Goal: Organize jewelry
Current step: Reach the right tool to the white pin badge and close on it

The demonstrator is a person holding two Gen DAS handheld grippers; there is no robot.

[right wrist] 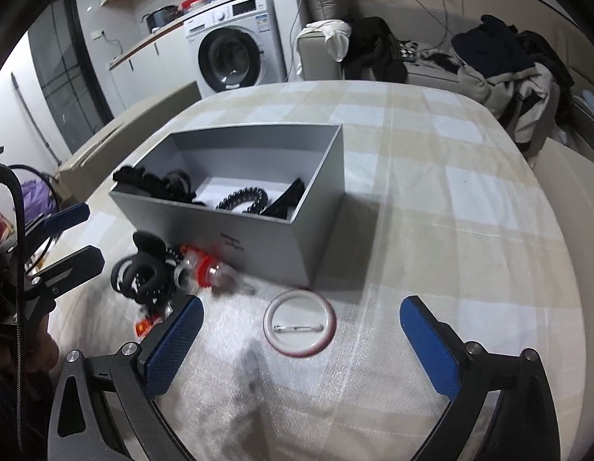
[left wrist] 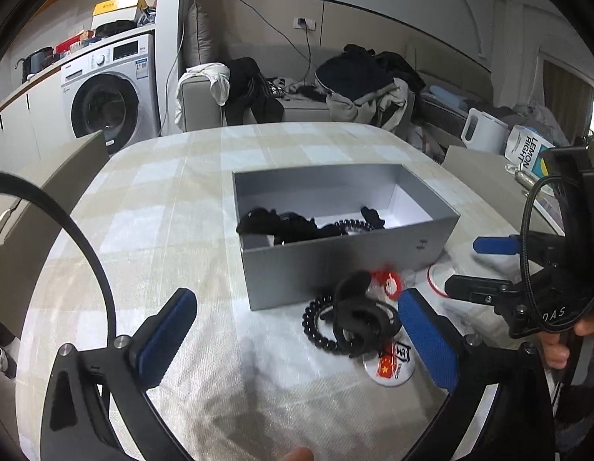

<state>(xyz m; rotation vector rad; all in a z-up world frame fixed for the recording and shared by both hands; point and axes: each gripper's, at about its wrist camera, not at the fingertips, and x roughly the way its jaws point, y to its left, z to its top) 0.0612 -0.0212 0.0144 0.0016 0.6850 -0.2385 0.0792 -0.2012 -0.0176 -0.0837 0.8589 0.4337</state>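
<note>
A grey open box (left wrist: 335, 265) stands mid-table and holds black hair ties and clips (left wrist: 285, 226). In front of it lie a black claw clip (left wrist: 358, 307), a black spiral hair tie (left wrist: 316, 320), a red trinket (left wrist: 389, 282) and a round badge (left wrist: 391, 367). My left gripper (left wrist: 297, 334) is open just short of this pile, with nothing between its fingers. My right gripper (right wrist: 304, 342) is open too, and a white pin badge (right wrist: 300, 326) lies face down on the cloth just ahead of its fingertips. The claw clip (right wrist: 143, 269) and the blurred red trinket (right wrist: 204, 269) sit to its left.
A checked cloth (right wrist: 450, 192) covers the table. Behind it are a sofa with piled clothes (left wrist: 358, 84) and a washing machine (left wrist: 104, 96). A white kettle (left wrist: 483, 130) and a printed bag (left wrist: 527, 150) stand at the right. A chair back (left wrist: 47, 192) is at the left.
</note>
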